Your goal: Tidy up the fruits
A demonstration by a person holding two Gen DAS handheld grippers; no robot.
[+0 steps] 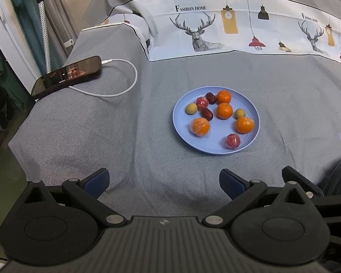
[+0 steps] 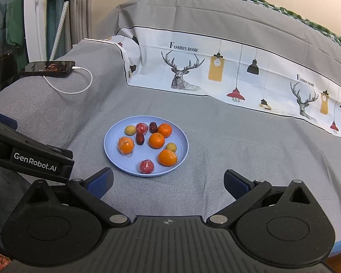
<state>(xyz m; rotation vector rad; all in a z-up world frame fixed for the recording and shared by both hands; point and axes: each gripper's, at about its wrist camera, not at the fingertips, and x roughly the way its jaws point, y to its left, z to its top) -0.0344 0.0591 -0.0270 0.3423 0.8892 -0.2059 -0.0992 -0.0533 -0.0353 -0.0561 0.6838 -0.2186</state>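
Ten small fruits lie on the round pale blue plastic plate [image 1: 253, 134] that sits on the grey woven bedcover [image 1: 102, 136] ahead of me: four orange tangerines [image 1: 224, 110], two of them in clear wrap, two red fruits in clear wrap [image 1: 233, 141], two dark red wrinkled dates [image 1: 207, 113] and two small yellowish round fruits [image 1: 191, 108]. My left gripper [image 1: 163, 183] hangs low over the cover, short of the plate, its blue-padded jaws spread wide with nothing between them. My right gripper [image 2: 168, 183] hovers the same way just short of the plate's near rim, jaws wide apart and holding nothing; the plate lies a little left of its centre line. A black smartphone [image 1: 67, 75] with a white charging cable [image 1: 125, 86] rests near the cover's far left corner, well apart from the plate. Beyond the plate runs a white printed cloth band with deer and lamps [image 1: 216, 34].
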